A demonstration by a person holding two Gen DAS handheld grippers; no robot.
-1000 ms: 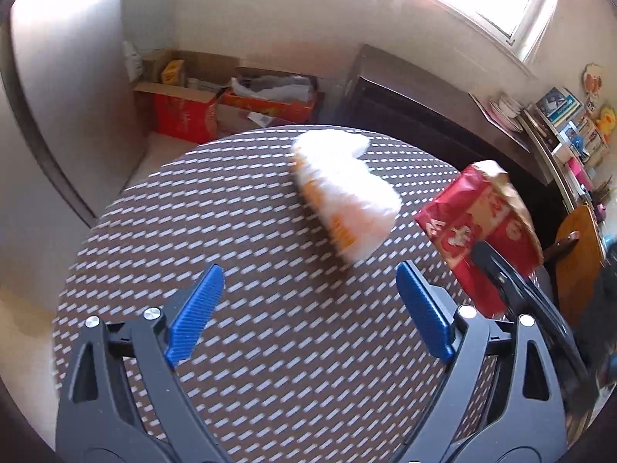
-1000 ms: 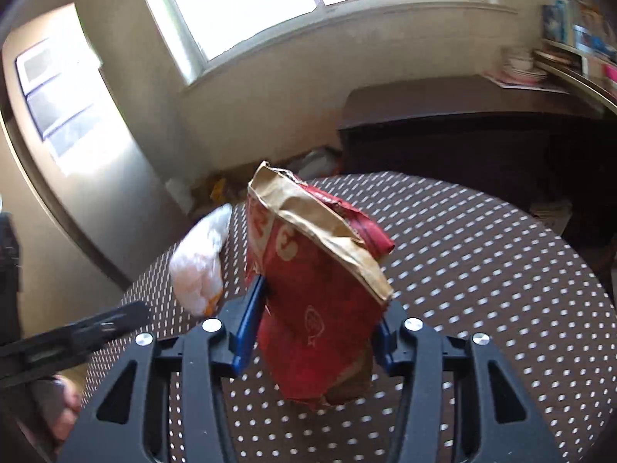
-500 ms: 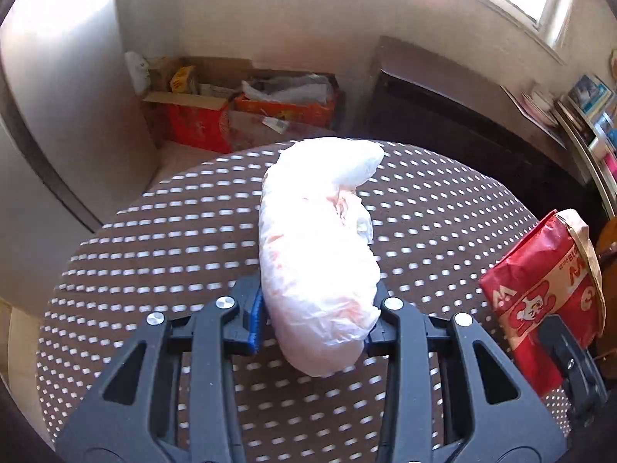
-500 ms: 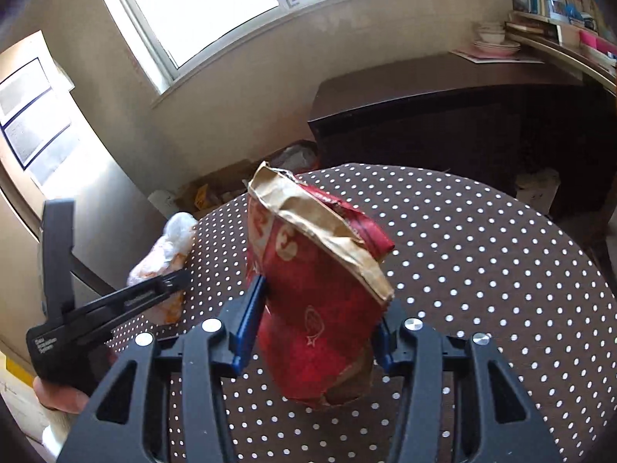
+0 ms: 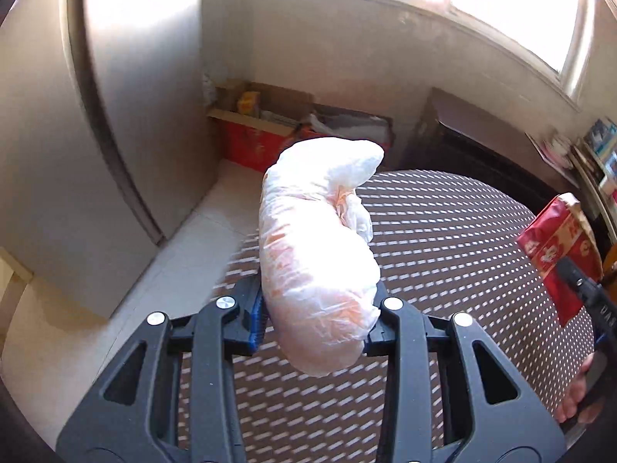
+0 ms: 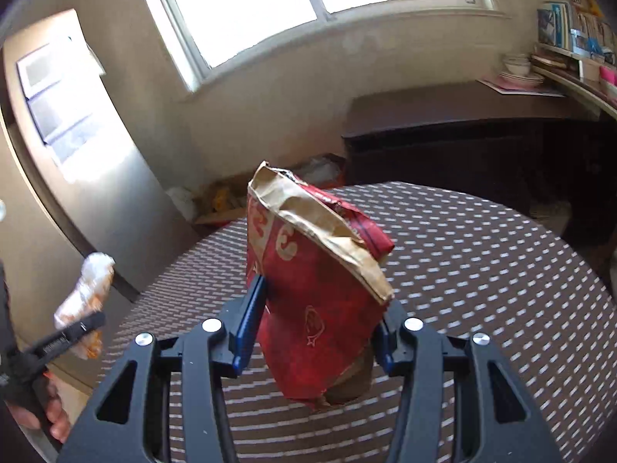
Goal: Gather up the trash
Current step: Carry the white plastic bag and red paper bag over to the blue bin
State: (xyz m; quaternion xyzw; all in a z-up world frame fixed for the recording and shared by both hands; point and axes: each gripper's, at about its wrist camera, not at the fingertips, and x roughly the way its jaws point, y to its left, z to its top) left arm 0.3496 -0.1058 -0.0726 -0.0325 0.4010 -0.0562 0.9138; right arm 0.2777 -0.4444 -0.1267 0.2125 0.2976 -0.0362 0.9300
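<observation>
Presently, left gripper [image 5: 314,314] is clenched on the white plastic bag [image 5: 316,258], held between its jaws above the dotted table [image 5: 462,239]. Right gripper [image 6: 314,337] clamps the red paper bag [image 6: 316,293] upright between its pads.

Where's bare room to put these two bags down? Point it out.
The polka-dot table shows bare all around the red paper bag in the right claw, and beneath the white plastic bag in the left claw. The floor corner with cardboard boxes is crowded.
</observation>
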